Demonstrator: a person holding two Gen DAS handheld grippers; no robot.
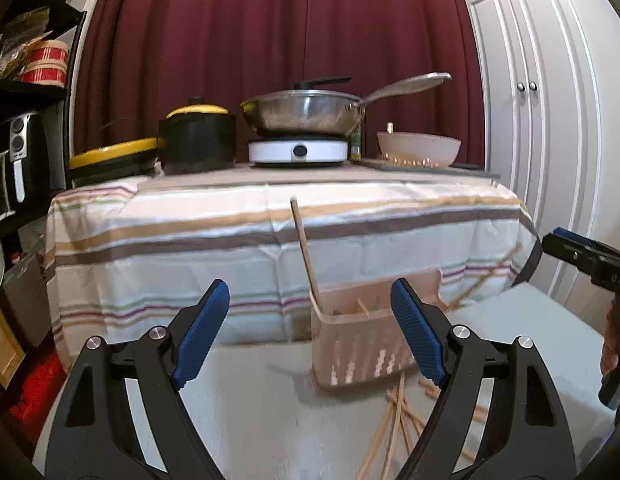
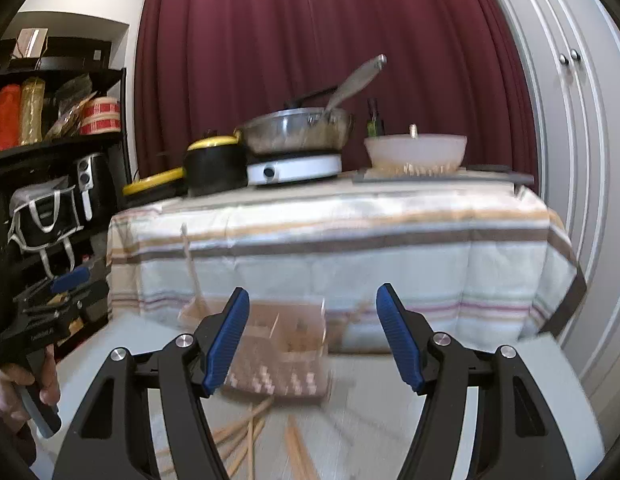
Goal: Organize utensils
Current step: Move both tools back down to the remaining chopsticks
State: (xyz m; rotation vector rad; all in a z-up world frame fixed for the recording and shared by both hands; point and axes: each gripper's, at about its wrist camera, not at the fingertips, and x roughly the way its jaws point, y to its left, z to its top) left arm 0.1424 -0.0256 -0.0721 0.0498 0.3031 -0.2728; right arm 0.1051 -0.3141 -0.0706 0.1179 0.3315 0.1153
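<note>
Left wrist view: the left gripper (image 1: pixel 310 308) has its two blue pads spread wide, and nothing is between them. Just past its right pad stands a pale pink plastic basket (image 1: pixel 350 344) with slots in its wall, on a white surface (image 1: pixel 238 392). One wooden stick (image 1: pixel 304 248) leans upright out of the left corner of the basket. More wooden chopsticks (image 1: pixel 394 428) lie loose on the white surface in front of the basket, crossing each other. At the right edge the right gripper (image 1: pixel 582 258) comes into view, black with a blue tip.

Right wrist view: the right gripper (image 2: pixel 312 312) is also wide open and holds nothing. The basket (image 2: pixel 278 352) is seen blurred between its pads but farther away, not touched by them. Loose chopsticks (image 2: pixel 250 436) lie near, before the basket. At the left edge a hand (image 2: pixel 18 384) holds the handle of the left gripper (image 2: pixel 66 280).

Behind the basket there is a table with a striped cloth (image 2: pixel 350 240). On it, from left to right, stand a black pot with a yellow lid (image 1: pixel 197 136), a steel pan (image 1: pixel 306 112) on a white round cooker (image 1: pixel 297 151), and a pale bowl (image 1: pixel 418 146). A dark red curtain (image 1: pixel 270 20) hangs behind, with black shelves (image 2: pixel 50 152) at the left and white cupboard doors (image 1: pixel 530 100) at the right.
</note>
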